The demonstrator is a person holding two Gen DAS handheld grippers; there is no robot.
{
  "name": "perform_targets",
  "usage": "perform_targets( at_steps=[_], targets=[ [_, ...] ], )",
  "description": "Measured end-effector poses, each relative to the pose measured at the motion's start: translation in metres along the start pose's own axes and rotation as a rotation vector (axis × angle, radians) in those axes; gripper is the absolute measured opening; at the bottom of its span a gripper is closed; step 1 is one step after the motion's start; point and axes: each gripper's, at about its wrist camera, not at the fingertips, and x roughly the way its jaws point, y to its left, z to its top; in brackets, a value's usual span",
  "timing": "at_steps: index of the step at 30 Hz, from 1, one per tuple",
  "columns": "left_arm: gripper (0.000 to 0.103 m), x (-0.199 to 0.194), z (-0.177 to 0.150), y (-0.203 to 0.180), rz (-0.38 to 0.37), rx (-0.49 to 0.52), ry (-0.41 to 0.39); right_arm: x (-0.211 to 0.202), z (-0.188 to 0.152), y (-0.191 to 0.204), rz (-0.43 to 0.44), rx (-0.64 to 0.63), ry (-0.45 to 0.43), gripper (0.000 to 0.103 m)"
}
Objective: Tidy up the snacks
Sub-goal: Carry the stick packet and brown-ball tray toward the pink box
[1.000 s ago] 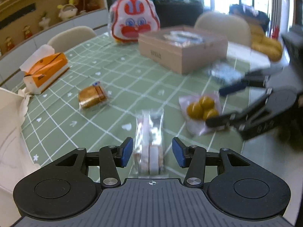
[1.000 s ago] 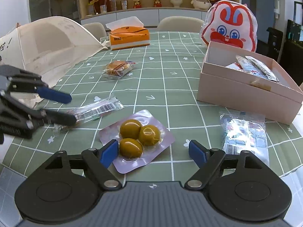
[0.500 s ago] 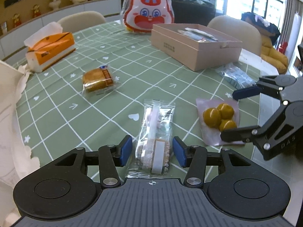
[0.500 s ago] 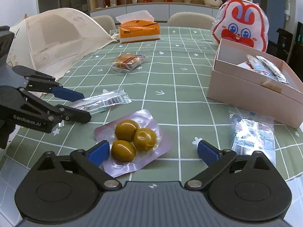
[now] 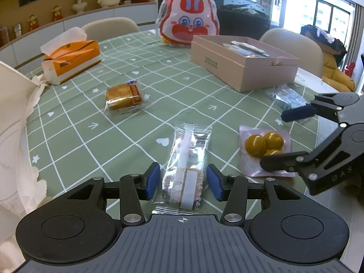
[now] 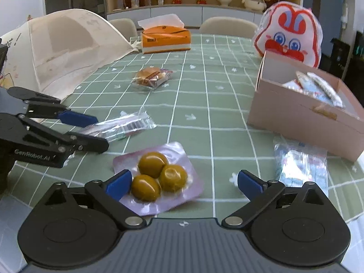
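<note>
Green checked cloth [image 5: 127, 145] covers the table. Far left in the right-wrist view, a pale mesh food cover [image 6: 63, 50] stands on it. Next along the back edge is an orange tissue box [image 5: 72, 61], white tissue sticking out of the top. In front of it, out on the cloth, lies a wrapped bun [image 5: 124, 97], apart from everything else.

Left gripper [image 5: 183, 180] comes in low at the near edge. A clear wrapped wafer pack [image 5: 187, 159] lies flat on the cloth between its blue pads, lengthwise along the fingers. The pads flank the wrapper with a thin gap on each side, so the jaws stand part open and press on nothing that I can see.

To the right of it is a pink pouch of three olive-brown balls [image 6: 159, 177], also flat on the cloth. Right gripper [image 6: 184, 180] is spread wide around it and has just been opening; the near end of the pouch is between the fingers, with the right pad well clear and the left pad close to its edge.

Further right lies a clear packet of blue-wrapped sweets [image 6: 300, 163], just beside the open pink box [image 6: 302, 125]. The box already holds several packets. Behind it stands a red-and-white rabbit bag [image 5: 188, 22].
</note>
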Motion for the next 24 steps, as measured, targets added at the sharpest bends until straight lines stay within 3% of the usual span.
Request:
perform_targets(
  at_steps=[8,11,12,17,20,24],
  targets=[
    [0.052,-0.002,-0.005,0.001,-0.012,0.010,-0.029,0.011,0.008,-0.006,0.043,0.043,0.022,0.095],
    [0.052,-0.002,-0.006,0.000,-0.010,0.015,-0.032,0.005,0.007,-0.004,0.045,0.020,0.008,0.072],
    [0.052,-0.003,-0.006,0.000,-0.008,0.016,-0.033,0.002,0.007,-0.003,0.054,0.013,0.010,0.056],
    [0.046,-0.003,-0.003,-0.005,0.001,0.005,-0.025,-0.015,0.002,0.006,0.030,-0.039,0.006,0.054],
    [0.044,-0.006,-0.002,-0.007,-0.041,-0.020,-0.017,-0.028,-0.001,0.004,0.022,-0.040,-0.004,0.051],
    [0.044,-0.013,-0.008,-0.022,-0.051,0.002,-0.012,-0.048,-0.006,-0.002,0.020,-0.025,-0.026,0.029]
  ],
)
